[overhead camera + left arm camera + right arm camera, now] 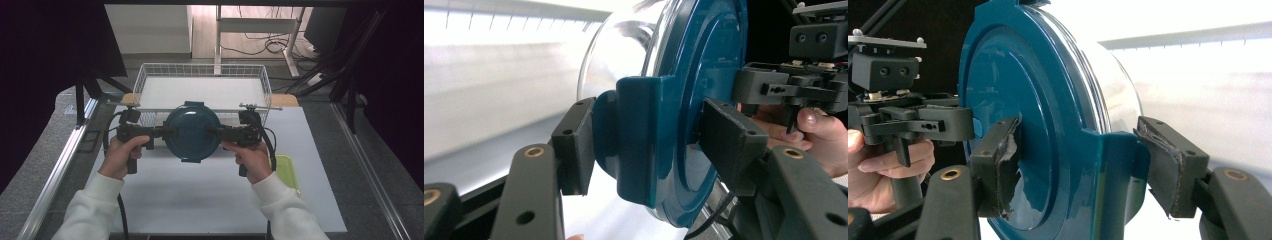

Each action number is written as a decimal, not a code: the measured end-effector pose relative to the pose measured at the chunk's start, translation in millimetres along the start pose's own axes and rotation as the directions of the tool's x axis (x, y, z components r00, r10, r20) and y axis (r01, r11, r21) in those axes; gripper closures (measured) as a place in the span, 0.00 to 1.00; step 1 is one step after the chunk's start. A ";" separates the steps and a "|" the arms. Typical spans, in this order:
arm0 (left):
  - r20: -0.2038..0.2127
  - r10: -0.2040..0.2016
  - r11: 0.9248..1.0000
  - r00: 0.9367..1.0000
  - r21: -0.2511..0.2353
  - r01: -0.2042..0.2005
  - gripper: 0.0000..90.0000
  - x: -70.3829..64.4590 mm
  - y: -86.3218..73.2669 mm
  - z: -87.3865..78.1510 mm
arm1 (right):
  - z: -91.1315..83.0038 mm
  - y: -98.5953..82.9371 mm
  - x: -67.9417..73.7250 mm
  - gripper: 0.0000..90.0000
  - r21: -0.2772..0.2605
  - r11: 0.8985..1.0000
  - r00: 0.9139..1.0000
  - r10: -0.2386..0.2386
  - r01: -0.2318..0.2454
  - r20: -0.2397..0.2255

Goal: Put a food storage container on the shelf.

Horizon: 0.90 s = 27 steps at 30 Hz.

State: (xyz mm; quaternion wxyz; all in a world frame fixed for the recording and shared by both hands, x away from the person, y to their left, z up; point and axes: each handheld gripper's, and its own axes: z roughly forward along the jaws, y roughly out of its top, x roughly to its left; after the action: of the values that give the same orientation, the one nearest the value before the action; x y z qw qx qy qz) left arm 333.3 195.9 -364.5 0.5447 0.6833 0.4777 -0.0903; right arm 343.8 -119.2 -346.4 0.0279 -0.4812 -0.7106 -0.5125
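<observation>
holding teal-lidded container [192,132] above tabletop [210,195] by wire basket [150,75], left claw [172,132] and right claw [212,131] grasping its side latches.

High view: even overhead light, table [200,200] bright, dark vignette at 9 and 3 o'clock; soft, slightly low-resolution. Faint shadow under the container [192,132] toward 6 o'clock. Left gripper view: background blown out white from 9 to 12 o'clock, glare streaks on the clear bowl wall [624,55]; near jaws soft. Right gripper view: overexposed from 12 to 4 o'clock, probably window or lamp light; lid [1013,100] sharp, glossy highlights.
</observation>
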 end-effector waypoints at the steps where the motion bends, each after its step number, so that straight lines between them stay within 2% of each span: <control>1: 0.003 0.002 1.000 1.000 -0.003 -0.002 0.47 -1.3 3.2 0.5 | -1.8 3.0 0.5 0.39 -0.005 1.000 1.000 -0.006 0.007 0.001; 11: 0.007 0.034 0.999 0.999 -0.011 -0.034 0.47 -11.9 26.0 3.9 | -13.9 23.8 0.5 0.40 -0.038 0.999 1.000 -0.016 0.016 0.003; 27: 0.017 0.037 0.999 0.999 -0.031 -0.036 0.47 -13.4 50.0 -1.0 | -15.1 54.4 8.3 0.40 -0.037 0.998 0.999 -0.044 0.044 0.014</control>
State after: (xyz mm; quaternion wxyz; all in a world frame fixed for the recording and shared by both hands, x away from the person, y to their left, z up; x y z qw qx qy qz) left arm 363.3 191.8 -322.5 0.5609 0.6828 0.4615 -0.0791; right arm 371.3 -124.5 -296.7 0.0028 -0.4693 -0.7116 -0.5228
